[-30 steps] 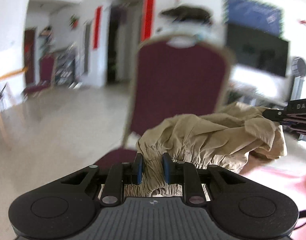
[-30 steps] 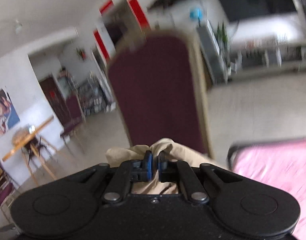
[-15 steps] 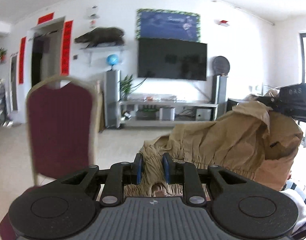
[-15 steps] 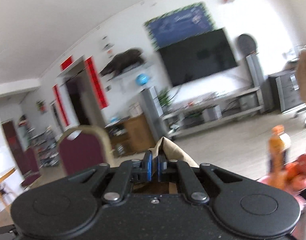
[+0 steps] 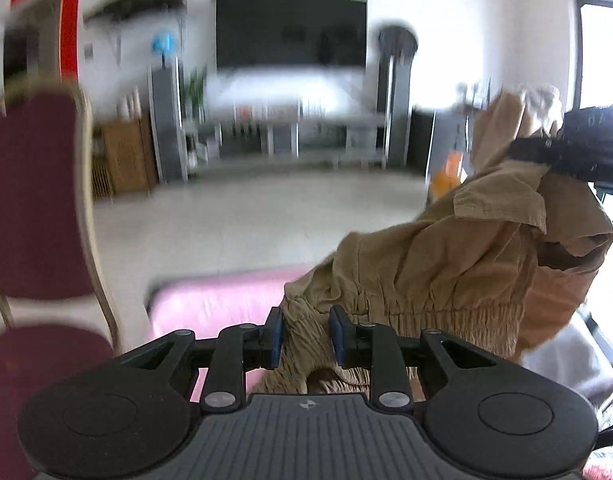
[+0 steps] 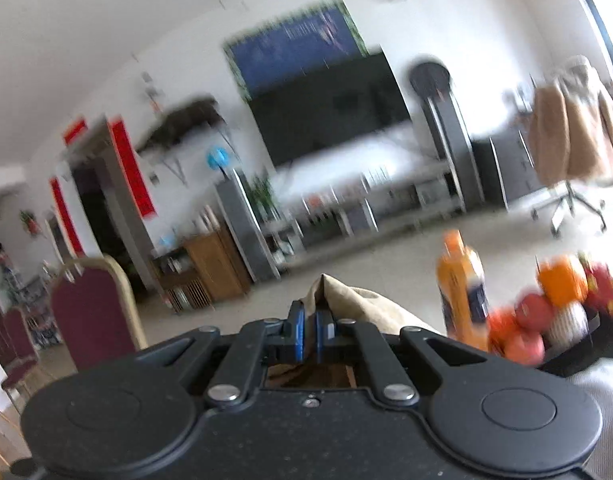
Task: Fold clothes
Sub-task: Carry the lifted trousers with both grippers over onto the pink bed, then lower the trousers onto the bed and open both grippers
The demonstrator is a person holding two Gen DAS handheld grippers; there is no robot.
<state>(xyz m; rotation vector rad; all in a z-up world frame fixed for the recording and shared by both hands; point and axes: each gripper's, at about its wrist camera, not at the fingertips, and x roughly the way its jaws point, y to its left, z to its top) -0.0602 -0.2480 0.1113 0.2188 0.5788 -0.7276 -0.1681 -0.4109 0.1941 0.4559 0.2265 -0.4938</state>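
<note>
Hanging between both grippers, the tan garment (image 5: 446, 276) sags over a pink table edge (image 5: 210, 304) just ahead of the left gripper (image 5: 304, 338), whose jaws have just been opening, elastic waistband bunched between them. Open floor stretches beyond; a maroon chair (image 5: 34, 208) stands to its left. The right gripper (image 6: 308, 334) pinches a cloth fold tight. Only its view shows an orange bottle (image 6: 462, 292) and fruit (image 6: 546, 312) to its right. Faint lettering on the right gripper is unreadable.
</note>
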